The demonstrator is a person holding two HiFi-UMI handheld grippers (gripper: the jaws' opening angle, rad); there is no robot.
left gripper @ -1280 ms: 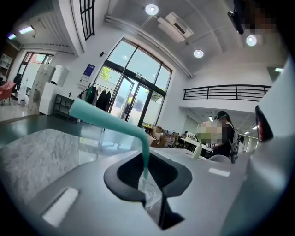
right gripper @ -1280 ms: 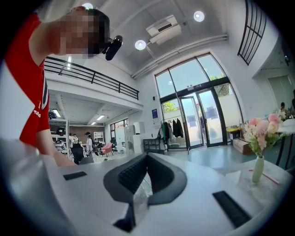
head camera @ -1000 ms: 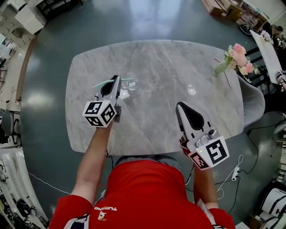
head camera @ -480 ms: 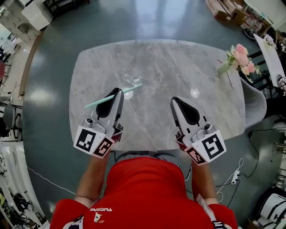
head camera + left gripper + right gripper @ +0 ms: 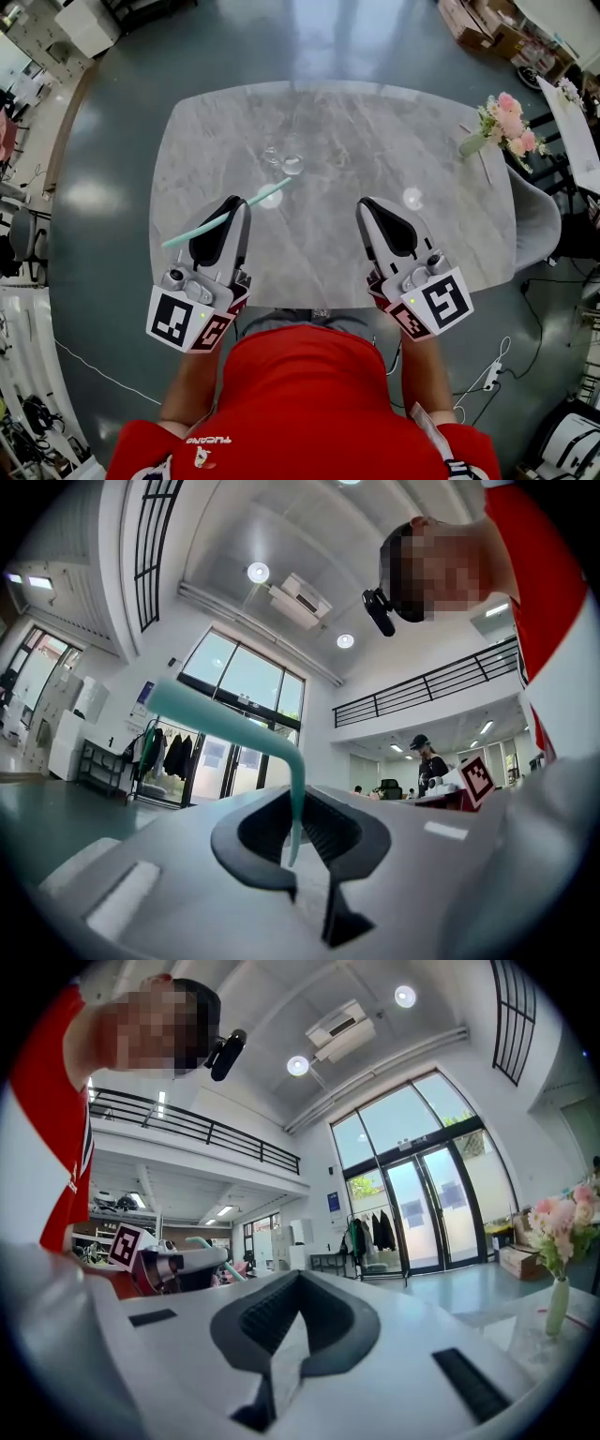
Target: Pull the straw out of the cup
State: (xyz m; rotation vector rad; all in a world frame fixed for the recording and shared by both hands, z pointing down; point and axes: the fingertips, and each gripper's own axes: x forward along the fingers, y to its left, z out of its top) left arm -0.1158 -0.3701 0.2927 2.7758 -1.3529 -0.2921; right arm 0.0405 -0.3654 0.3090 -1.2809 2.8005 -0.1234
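shirt (image 5: 300, 394): red, white print | left claw (image 5: 237, 202), right claw (image 5: 367, 204): grey shells, black pads | marker cubes (image 5: 187, 323): black-white squares

We stand at a grey marble table (image 5: 375, 122) on a glossy dark floor (image 5: 112, 187), pink flowers (image 5: 511, 127) near its right edge. Tall glass doors (image 5: 427, 1204) (coats (image 5: 370, 1232) hang beside them) let in daylight; round lamps (image 5: 298, 1065) glow in the white ceiling (image 5: 262, 1016) above a railing (image 5: 187, 1129).
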